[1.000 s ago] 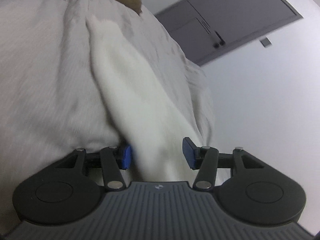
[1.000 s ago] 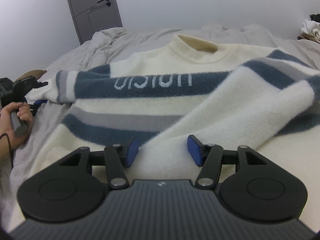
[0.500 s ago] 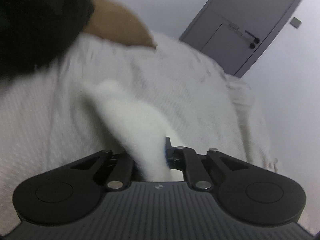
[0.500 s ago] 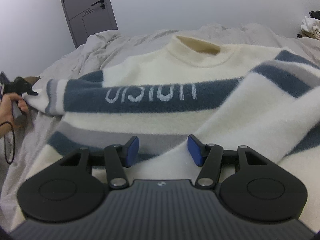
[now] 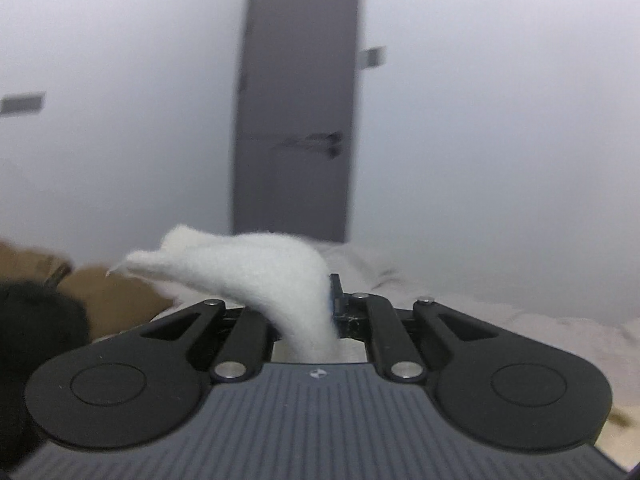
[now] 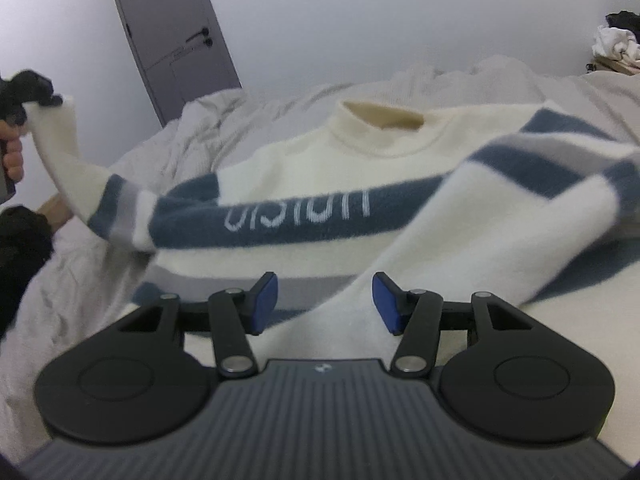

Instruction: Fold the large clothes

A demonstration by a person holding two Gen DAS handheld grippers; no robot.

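The left claw [image 5: 304, 312] is clamped tight, its fingers nearly meeting, raised and pointing level toward the far side. A bare hand [image 6: 12, 152] grips its handle at the far left. The right claw [image 6: 324, 304] hangs low and near, its blue pads [image 6: 264, 300] spread wide apart.

Soft, even indoor light with faint shadows and no glare. Both fisheye views curved at the edges; the door [image 5: 294, 120] looked motion-blurred.
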